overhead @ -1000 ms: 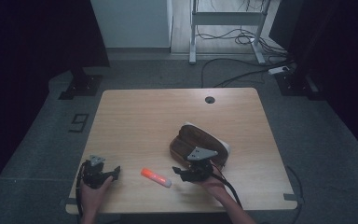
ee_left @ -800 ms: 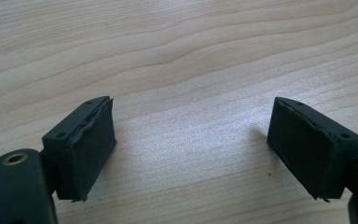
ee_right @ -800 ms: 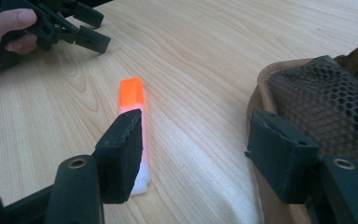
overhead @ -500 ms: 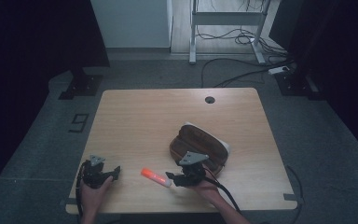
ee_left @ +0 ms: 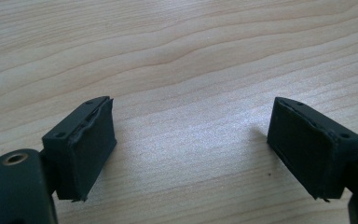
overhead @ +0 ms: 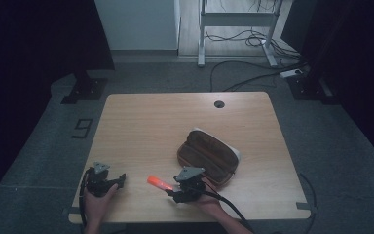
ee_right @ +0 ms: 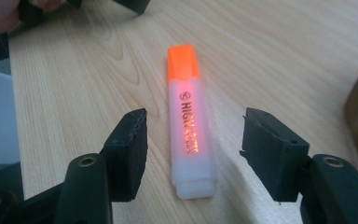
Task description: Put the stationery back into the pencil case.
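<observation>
My right gripper (ee_right: 193,144) straddles the orange highlighter (ee_right: 189,126), which lies flat on the wooden table (overhead: 141,126) just beside the brown pencil case (overhead: 208,156), on the side towards my left hand. In the right gripper view the highlighter's long axis runs straight away from me, orange cap at the far end, blunt white end nearest, so it sits lengthwise between my 2 jaws. These have just been closing, but they stand apart with a gap on each side of the barrel and neither pad touches it; nothing is gripped. I judge the squeeze will meet the barrel across its narrow width. My left gripper (ee_left: 191,144) rests well apart from the highlighter, over bare wood, jaws spread wide and empty. The right hand is plainly the nearer.
</observation>
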Demonstrator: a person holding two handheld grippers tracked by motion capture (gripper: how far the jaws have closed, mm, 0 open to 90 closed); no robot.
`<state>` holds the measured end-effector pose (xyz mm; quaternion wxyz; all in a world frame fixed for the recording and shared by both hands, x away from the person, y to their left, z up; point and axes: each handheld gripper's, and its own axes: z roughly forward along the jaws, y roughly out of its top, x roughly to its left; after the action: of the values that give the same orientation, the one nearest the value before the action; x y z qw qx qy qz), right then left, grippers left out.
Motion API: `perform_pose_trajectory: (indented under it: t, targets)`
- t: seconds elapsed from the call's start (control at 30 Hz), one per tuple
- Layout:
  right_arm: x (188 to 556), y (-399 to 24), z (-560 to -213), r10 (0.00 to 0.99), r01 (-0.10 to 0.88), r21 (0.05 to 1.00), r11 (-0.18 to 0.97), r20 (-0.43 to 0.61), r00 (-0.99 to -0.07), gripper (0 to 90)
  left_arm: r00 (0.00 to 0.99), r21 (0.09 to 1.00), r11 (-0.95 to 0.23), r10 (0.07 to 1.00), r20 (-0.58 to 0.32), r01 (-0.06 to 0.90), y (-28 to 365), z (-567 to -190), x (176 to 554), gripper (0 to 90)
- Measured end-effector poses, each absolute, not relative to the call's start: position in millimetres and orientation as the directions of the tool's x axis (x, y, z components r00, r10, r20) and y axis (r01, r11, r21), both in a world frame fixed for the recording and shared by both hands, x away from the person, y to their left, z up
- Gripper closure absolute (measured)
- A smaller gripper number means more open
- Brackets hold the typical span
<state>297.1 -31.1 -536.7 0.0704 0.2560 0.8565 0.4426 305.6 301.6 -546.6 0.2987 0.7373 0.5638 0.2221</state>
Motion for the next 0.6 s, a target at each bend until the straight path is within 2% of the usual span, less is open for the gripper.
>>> perform_pose_trajectory:
  t: [0.33,0.6]
  targets:
    - [298,-22,-549,0.517,0.391,0.760,0.519,0.085,-0.852,44.9,0.266,0.691,-0.186,0.964,-0.009,0.699,302,-547,306,14.8]
    - [296,-20,-551,0.520,0.354,0.768,0.533,0.032,-0.853,54.9,0.268,0.689,-0.188,0.963,-0.010,0.700,301,-546,306,14.8]
